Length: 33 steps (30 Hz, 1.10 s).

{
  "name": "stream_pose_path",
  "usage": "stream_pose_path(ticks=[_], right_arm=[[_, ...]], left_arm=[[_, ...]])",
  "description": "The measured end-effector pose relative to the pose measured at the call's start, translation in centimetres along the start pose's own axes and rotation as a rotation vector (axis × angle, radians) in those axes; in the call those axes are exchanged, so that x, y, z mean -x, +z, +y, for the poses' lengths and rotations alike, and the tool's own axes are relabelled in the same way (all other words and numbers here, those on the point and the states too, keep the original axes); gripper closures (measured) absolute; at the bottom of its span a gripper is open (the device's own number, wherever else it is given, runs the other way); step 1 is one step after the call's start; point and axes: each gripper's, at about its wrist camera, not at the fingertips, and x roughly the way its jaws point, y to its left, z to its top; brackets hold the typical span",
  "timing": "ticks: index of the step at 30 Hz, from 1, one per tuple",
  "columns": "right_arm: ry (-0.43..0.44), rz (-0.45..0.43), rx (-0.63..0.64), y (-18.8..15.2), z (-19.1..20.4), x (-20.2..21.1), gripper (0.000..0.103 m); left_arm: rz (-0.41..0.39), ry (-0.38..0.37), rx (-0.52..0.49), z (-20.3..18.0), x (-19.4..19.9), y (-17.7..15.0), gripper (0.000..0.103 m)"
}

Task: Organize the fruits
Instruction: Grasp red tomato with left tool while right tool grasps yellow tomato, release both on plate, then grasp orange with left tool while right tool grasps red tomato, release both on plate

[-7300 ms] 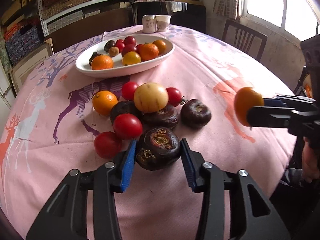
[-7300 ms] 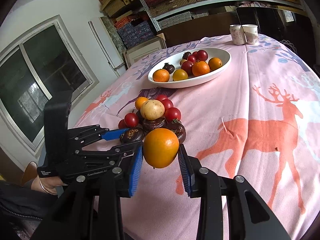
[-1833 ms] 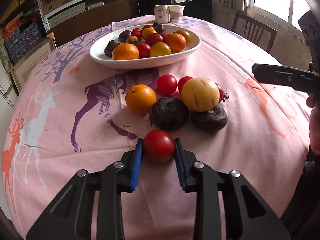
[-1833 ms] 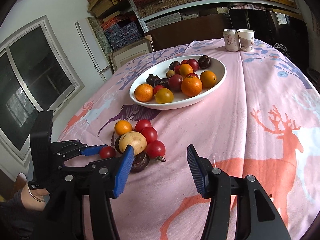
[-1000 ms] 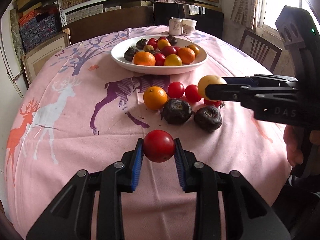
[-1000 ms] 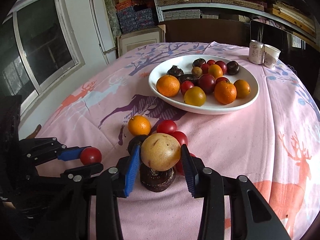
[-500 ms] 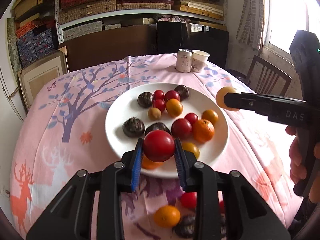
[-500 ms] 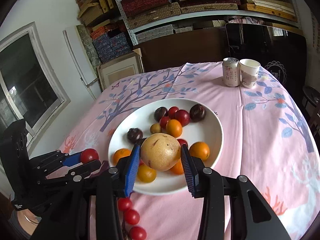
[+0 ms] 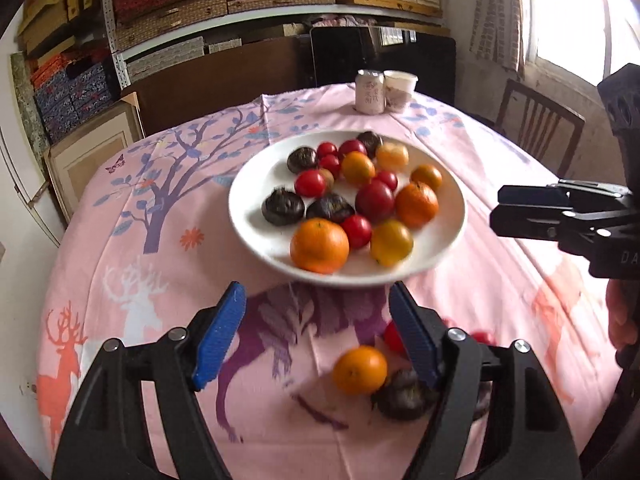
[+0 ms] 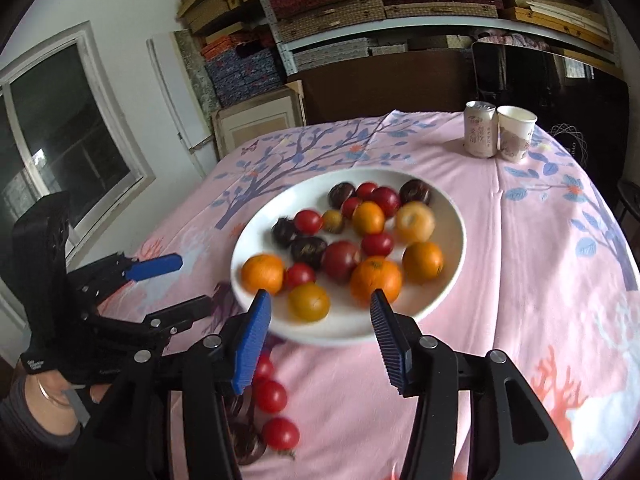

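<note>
A white bowl (image 9: 256, 236) (image 10: 448, 308) on the pink tablecloth holds several oranges, red tomatoes and dark fruits. A pale yellow fruit (image 10: 415, 221) (image 9: 392, 155) lies near its far rim, blurred. A red tomato (image 9: 310, 183) lies in the bowl's left part. My left gripper (image 9: 316, 332) is open and empty, just before the bowl's near rim. My right gripper (image 10: 318, 336) is open and empty over the near rim. On the cloth near me lie an orange (image 9: 360, 369), a dark fruit (image 9: 400, 398) and red tomatoes (image 10: 271, 396).
A drink can (image 9: 369, 91) (image 10: 480, 129) and a paper cup (image 9: 398, 91) (image 10: 514, 132) stand at the far table edge. A chair (image 9: 536, 128) stands at the right. Shelves with boxes fill the back wall.
Both grippers opened. The left let go of the red tomato and the right let go of the pale yellow fruit; both fruits now lie in the bowl. Both grippers pulled back slightly.
</note>
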Motion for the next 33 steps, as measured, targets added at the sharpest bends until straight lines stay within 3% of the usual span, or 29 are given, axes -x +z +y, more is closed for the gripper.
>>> stream_pose_path(ticks=[4,11,12,14,15,16,17,22,26,29,30,33], right_arm=[[-0.006,0.050,0.039,-4.4,1.6,0.3,0.051],[0.017,0.078,0.011,-7.1,2.1,0.2,0.051],[0.017,0.083,0.005,-7.1,2.0,0.2,0.051],[0.016,0.085,0.003,-7.2,1.8,0.2,0.051],[0.013,0.083,0.004,-7.1,1.7,0.3,0.051],[0.014,0.083,0.005,-7.1,1.7,0.2,0.051],[0.015,0.087,0.006,-7.0,1.6,0.1,0.051],[0.032,0.119,0.012,-6.6,2.1,-1.5,0.056],[0.051,0.147,-0.005,-6.3,2.4,-3.0,0.058],[0.084,0.167,-0.064,-6.0,1.8,-3.6,0.065],[0.082,0.167,-0.074,-6.0,1.7,-3.6,0.074],[0.102,0.141,-0.113,-5.6,1.0,-2.7,0.075]], left_arm=[[0.071,0.000,0.005,-0.2,-0.9,-2.9,0.033],[0.115,-0.120,0.124,-0.1,-3.1,-3.1,0.040],[0.123,-0.133,0.135,-0.2,-3.5,-3.1,0.046],[0.117,-0.154,0.159,-0.2,-3.9,-3.1,0.048],[0.115,-0.172,0.177,0.0,-4.0,-3.2,0.053],[0.114,-0.199,0.195,0.2,-4.1,-3.2,0.066],[0.111,-0.200,0.203,0.4,-4.1,-3.3,0.068],[0.071,-0.206,0.255,1.8,-2.7,-3.2,0.068],[0.005,-0.182,0.240,2.2,0.0,-2.8,0.068],[-0.016,-0.172,0.222,2.1,1.2,-2.8,0.068],[-0.020,-0.171,0.216,2.0,1.5,-2.9,0.068],[-0.039,-0.165,0.204,2.1,2.2,-2.8,0.068]])
